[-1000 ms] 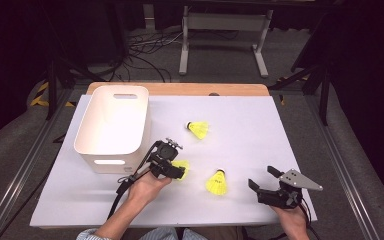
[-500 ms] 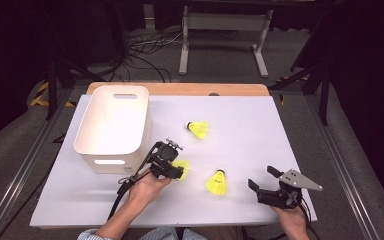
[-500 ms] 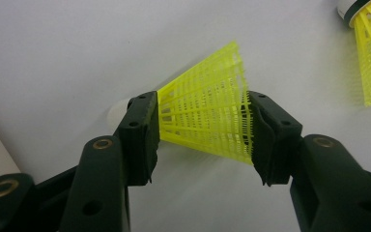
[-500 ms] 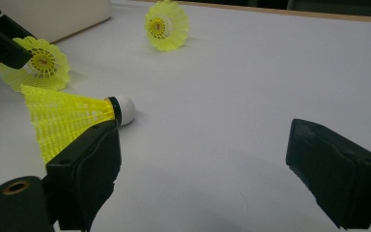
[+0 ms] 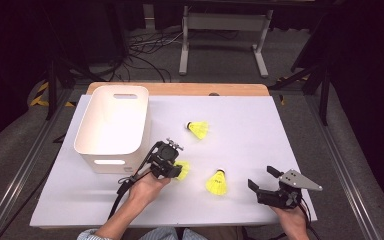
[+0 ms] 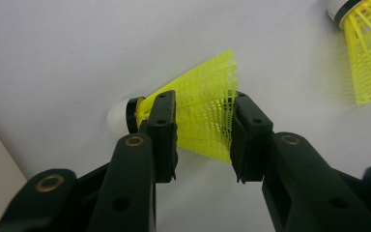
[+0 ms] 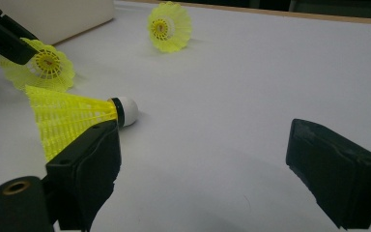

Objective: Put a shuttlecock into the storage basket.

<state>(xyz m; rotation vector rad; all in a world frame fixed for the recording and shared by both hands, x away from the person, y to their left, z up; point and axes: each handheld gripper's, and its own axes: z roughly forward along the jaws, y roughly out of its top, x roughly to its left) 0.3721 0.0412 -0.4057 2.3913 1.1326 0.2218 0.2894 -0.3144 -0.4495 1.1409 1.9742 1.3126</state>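
left claw closing in, pads touching yellow shuttlecock skirt, right claw wide, holding nothing

White-topped table, wooden edge at 12 o'clock. On it: white bin at 10 o'clock; three yellow shuttlecocks, at centre, 6 o'clock and 7 o'clock.

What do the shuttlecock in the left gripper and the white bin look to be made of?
Shuttlecock: likely plastic; translucent yellow mesh skirt, smooth white cap that may be foam or cork.
Bin: probably molded plastic; matte off-white walls, rounded corners, cut-out handle slots.
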